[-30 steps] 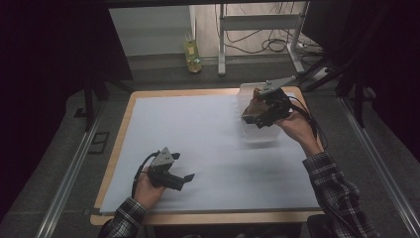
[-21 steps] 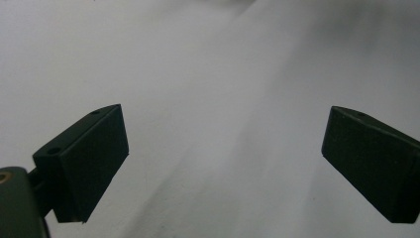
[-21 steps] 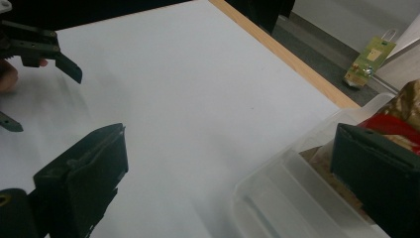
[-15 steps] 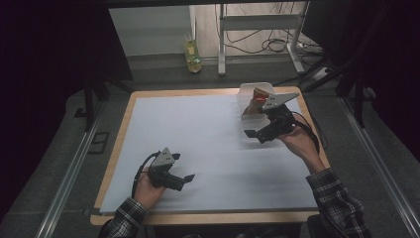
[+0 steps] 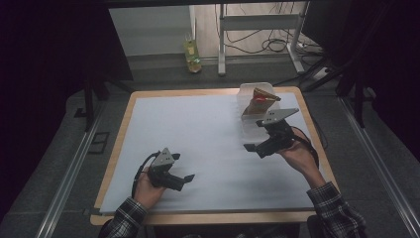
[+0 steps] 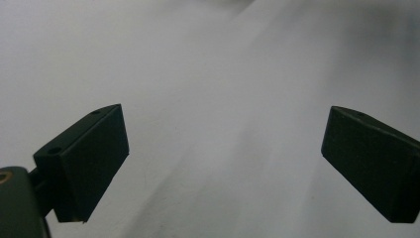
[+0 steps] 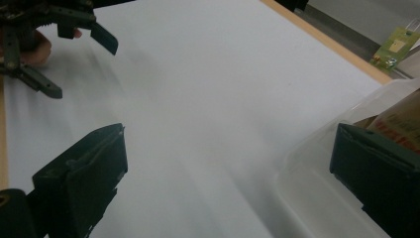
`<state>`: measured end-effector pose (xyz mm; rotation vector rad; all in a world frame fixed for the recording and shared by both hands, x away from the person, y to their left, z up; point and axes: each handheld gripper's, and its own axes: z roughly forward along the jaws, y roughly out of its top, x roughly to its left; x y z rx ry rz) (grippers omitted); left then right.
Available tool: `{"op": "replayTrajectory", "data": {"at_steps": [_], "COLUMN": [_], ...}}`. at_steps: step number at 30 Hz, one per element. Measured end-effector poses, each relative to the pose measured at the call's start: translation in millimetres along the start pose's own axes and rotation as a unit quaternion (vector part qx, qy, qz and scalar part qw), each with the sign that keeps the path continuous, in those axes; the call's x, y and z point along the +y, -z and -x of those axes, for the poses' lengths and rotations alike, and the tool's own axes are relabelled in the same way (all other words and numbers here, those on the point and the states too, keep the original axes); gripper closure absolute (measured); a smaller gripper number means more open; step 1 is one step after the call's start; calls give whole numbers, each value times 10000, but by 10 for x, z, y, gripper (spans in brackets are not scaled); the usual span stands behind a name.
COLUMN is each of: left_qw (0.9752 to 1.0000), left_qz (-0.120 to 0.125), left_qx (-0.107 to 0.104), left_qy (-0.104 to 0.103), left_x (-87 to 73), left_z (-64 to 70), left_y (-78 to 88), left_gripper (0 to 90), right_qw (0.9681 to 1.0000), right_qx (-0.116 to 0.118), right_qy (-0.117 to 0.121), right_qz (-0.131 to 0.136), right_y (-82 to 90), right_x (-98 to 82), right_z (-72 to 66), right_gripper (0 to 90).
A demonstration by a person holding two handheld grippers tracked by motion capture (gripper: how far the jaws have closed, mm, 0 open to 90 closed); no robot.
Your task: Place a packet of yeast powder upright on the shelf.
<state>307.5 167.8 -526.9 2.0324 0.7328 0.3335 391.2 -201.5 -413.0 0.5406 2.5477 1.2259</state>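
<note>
Upright, tilted in clear plastic tub: tan cardboard packet. Beside tub, right gripper, jaws wide; left gripper likewise, well apart.

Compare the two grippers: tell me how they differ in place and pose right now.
The left gripper sits low near the table's front edge, over bare white surface; the right gripper is farther back, beside the clear plastic container. The left gripper points to the right, while the right gripper points left and forward. Both are open and hold nothing.
</note>
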Motion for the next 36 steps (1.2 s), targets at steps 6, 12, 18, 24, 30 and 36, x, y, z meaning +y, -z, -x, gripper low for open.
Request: {"op": "replayTrajectory", "data": {"at_steps": [6, 12, 18, 24, 30, 36], "left_qw": [10000, 10000, 9998, 9998, 9997, 9996], "left_qz": [-22, -43, -40, -63, 106, 131], "left_qx": [12, -25, -183, -158, -46, 137], "left_qy": [-3, -8, 95, 111, 210, 231], "left_x": [-5, -7, -10, -14, -9, -15], "left_z": [-10, -7, -19, -18, -44, -84], "left_y": [-2, -10, -13, -17, 25, 52], "left_gripper": [37, 31, 23, 12, 7, 5], "right_qw": [10000, 9997, 9989, 9986, 9982, 9982], "right_qx": [15, 55, 47, 132, 187, 151], "right_qy": [-84, -230, -457, -508, -554, -542], "right_qz": [-9, -21, 63, 34, -103, -219], "right_y": [-38, -61, -76, -145, -267, -339], "right_x": [-131, -239, -347, -480, -673, -756], "right_z": [-87, -151, -223, -304, -355, -354], "right_gripper": [0, 0, 0, 0, 0, 0]}}
